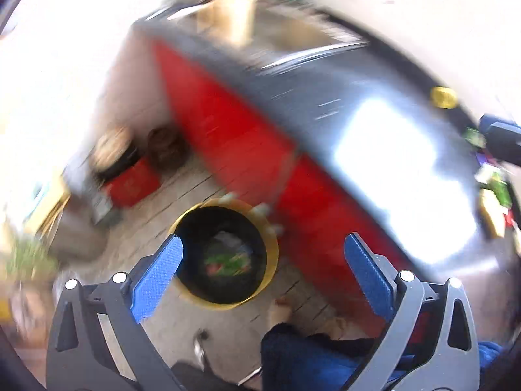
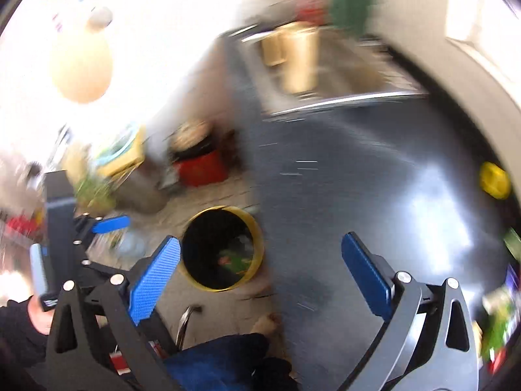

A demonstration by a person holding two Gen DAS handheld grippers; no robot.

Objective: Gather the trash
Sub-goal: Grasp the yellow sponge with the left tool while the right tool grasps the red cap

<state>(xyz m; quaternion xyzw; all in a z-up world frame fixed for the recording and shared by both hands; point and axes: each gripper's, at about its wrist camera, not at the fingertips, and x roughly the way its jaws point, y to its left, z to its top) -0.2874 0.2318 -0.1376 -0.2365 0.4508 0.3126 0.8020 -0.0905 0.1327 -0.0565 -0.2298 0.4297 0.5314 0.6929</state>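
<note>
Both views are motion-blurred. A yellow-rimmed black bin [image 1: 228, 254] stands on the floor beside a red-fronted counter, with green and red wrappers inside. My left gripper [image 1: 260, 273] is open and empty, high above the bin. My right gripper [image 2: 260, 273] is open and empty, above the bin [image 2: 221, 247] and the counter edge. The left gripper also shows at the left of the right wrist view [image 2: 107, 224]. Colourful wrappers [image 1: 495, 192] lie at the counter's right end; they also show in the right wrist view [image 2: 498, 322].
The dark glossy counter [image 2: 358, 179] holds a yellow lid [image 2: 494, 180] at the right and a steel sink [image 2: 351, 75] with tan containers at the back. A red crate [image 1: 133, 182] and pots sit on the tiled floor. The person's bare foot [image 1: 280, 309] is near the bin.
</note>
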